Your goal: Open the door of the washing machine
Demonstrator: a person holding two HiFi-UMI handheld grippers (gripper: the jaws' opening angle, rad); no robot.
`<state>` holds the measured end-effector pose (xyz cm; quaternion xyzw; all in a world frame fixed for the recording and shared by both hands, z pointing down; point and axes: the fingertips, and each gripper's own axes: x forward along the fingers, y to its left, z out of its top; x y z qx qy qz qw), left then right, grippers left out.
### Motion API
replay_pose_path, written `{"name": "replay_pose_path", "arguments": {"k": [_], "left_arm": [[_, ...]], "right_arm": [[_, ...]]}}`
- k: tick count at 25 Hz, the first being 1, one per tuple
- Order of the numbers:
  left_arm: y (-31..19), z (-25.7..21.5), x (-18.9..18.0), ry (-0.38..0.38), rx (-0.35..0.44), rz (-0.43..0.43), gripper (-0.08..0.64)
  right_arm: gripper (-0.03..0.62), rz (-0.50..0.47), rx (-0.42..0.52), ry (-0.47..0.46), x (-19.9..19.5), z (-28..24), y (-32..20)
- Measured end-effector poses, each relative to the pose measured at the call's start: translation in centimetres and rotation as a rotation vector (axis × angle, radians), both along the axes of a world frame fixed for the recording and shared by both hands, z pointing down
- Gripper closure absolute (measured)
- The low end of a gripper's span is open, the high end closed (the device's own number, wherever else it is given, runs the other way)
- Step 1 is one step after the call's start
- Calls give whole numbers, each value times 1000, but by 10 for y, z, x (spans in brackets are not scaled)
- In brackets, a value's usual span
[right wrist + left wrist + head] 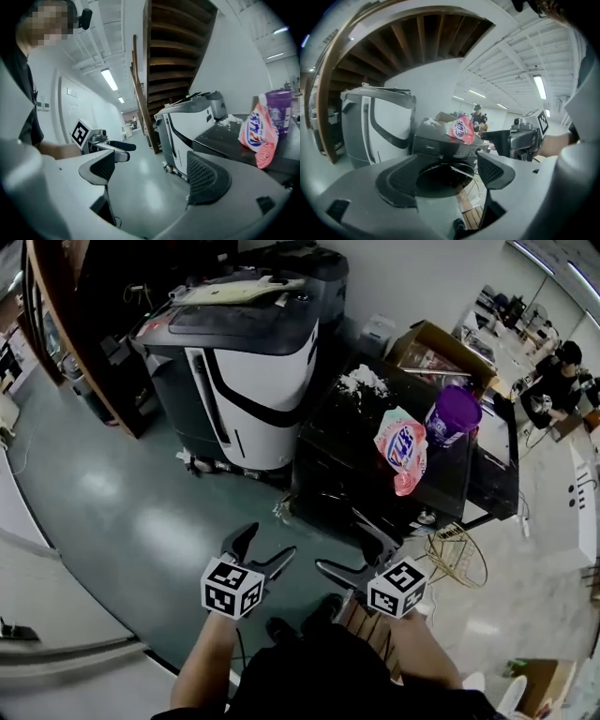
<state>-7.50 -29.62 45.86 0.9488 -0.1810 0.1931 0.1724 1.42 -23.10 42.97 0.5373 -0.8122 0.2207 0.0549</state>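
The washing machine [328,488] is a black box ahead of me on the floor. In the left gripper view its round dark door [445,179] shows in the front face, framed between that gripper's jaws. My left gripper [265,545] is open and empty, short of the machine's lower left corner. Beside it, my right gripper [347,549] is also open and empty, just before the front face. The left gripper view [447,176] catches the right gripper [520,138]. The right gripper view [150,173] looks leftwards past the machine's top [220,138] at the left gripper [108,143].
A pink detergent bag [401,446] and a purple bottle [452,416] rest on the machine's top. A large white and grey machine [244,371] stands to its left. A wire basket [457,554] lies at the right. A person [562,371] sits far back.
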Motion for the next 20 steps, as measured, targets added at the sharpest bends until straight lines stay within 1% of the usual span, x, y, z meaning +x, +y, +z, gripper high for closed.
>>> {"name": "replay_pose_path", "arguments": {"k": [6,10,15,20], "left_arm": [[16,16,97,-63,-14,165,147],[27,22,146,-101,-17,235,147],[41,38,190,-147,-30,308,147],[52,64,223,-188,-83,410,147]], "right_arm": [[106,179,-48,-46,93,37,30],[109,249,-76,-50,143,60,47],[118,301,-151,-51,173,100,66],[129,379,-248,-50,194,132,79]]}}
